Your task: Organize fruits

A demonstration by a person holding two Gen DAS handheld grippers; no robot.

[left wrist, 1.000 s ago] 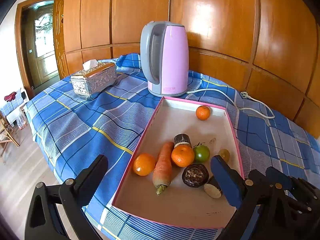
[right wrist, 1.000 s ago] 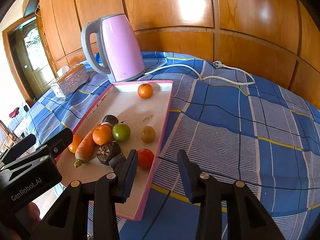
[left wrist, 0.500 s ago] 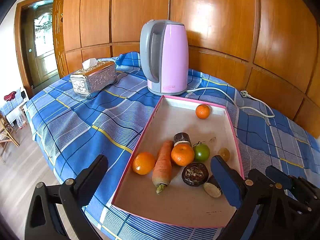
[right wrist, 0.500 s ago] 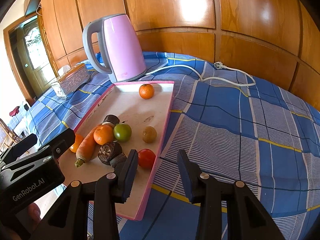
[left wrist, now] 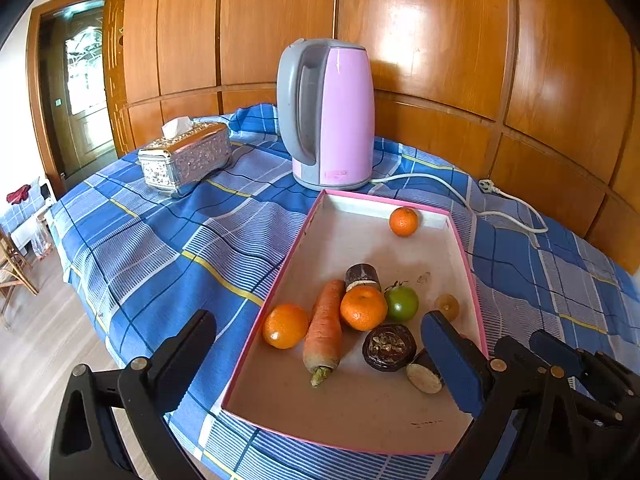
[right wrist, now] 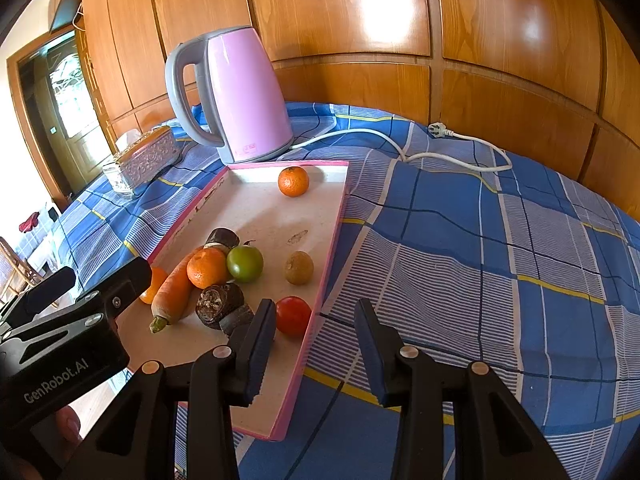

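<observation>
Wood panels are backing a counter (left wrist: 168, 240) w/ blue plaid cloth; pink tray (right wrist: 328, 240) is holding the fruits, incl. a tomato (right wrist: 293, 315). Left tongs (left wrist: 320, 344) & right tongs (right wrist: 316, 320) are both hanging apart, gripping nothing.

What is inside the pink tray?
The tray holds three oranges, a carrot, green, red and brown fruits, and dark pieces. Its underside is hidden.
</observation>
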